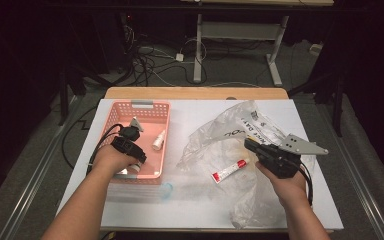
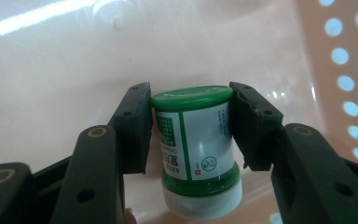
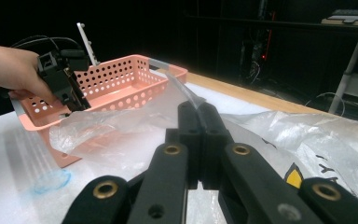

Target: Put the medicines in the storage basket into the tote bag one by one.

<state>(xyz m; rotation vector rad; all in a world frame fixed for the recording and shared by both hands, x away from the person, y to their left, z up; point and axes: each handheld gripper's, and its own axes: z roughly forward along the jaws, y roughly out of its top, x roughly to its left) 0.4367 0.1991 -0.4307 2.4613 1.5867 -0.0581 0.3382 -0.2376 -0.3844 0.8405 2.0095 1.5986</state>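
A pink perforated basket [image 1: 135, 106] stands on the left of the white table. My left gripper [image 1: 136, 163] reaches down into its near end. In the left gripper view it [image 2: 191, 100] is shut on a small green-and-white jar [image 2: 198, 144], one pad on each side, above the basket's floor [image 2: 74, 56]. A small white bottle [image 1: 158, 140] lies in the basket too. My right gripper [image 1: 248, 144] is shut on the edge of a crumpled clear plastic bag [image 1: 230, 127]; the film rises from its fingertips [image 3: 198, 109]. A red-and-white tube [image 1: 228, 170] lies on the bag.
A flat clear pouch with a blue ring [image 1: 166, 190] lies in front of the basket. The table [image 1: 195, 212] has a wooden far edge [image 1: 195, 93]. Cables and a desk frame stand on the floor behind. The other hand and gripper [image 3: 65, 79] show by the basket [image 3: 121, 70].
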